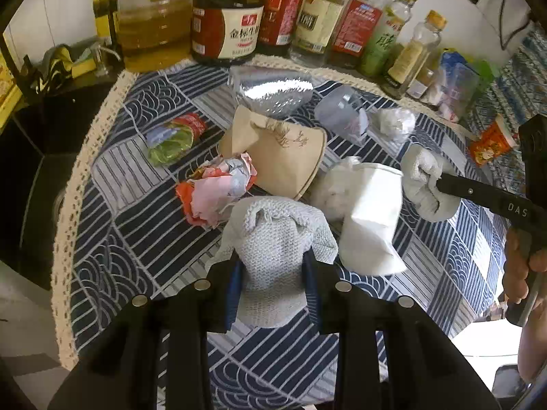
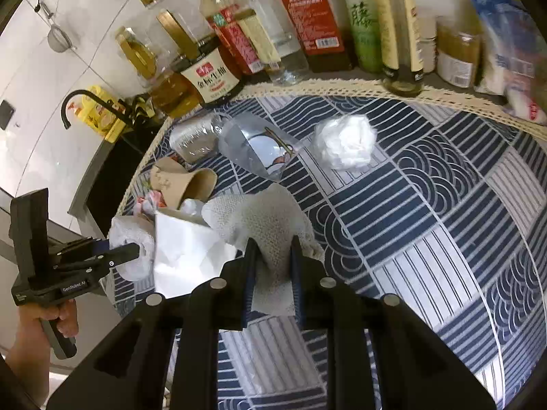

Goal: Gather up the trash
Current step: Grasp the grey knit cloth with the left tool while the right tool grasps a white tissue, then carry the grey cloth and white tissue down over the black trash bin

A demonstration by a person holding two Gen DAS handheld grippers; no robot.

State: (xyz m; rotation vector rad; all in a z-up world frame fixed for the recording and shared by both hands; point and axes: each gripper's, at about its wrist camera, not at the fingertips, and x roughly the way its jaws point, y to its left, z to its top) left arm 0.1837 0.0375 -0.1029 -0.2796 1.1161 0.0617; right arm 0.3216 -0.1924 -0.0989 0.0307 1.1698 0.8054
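— From the left wrist view: the left gripper (image 1: 273, 270) has its jaws pinching a grey-white waffle-textured paper wad (image 1: 278, 239), just over the blue patterned tablecloth (image 1: 136, 239). I'd say lift it straight up and slowly, because the crushed white paper cup (image 1: 371, 218) sits right beside it and could get dragged along.

— And the other hand?

— Off to the side there, the right gripper (image 1: 439, 184) is clamped on a second textured wad (image 1: 424, 188). More trash is waiting: a brown paper cup (image 1: 283, 157) on its side, a pink and red crumpled wrapper (image 1: 218, 188), a squashed green and red can (image 1: 174, 138), and a clear plastic cup (image 1: 273, 90).

— Now the right wrist view?

— Same story, closer: the jaws are pressed onto that second wad (image 2: 270, 235), and the white cup (image 2: 184, 249) touches it on one side. A white tissue ball (image 2: 345, 141) lies well apart. The row of sauce bottles (image 2: 307, 27) along the cloth's far edge is what I'd keep clear of. I see no bin in either view, so where it all goes I can't tell.
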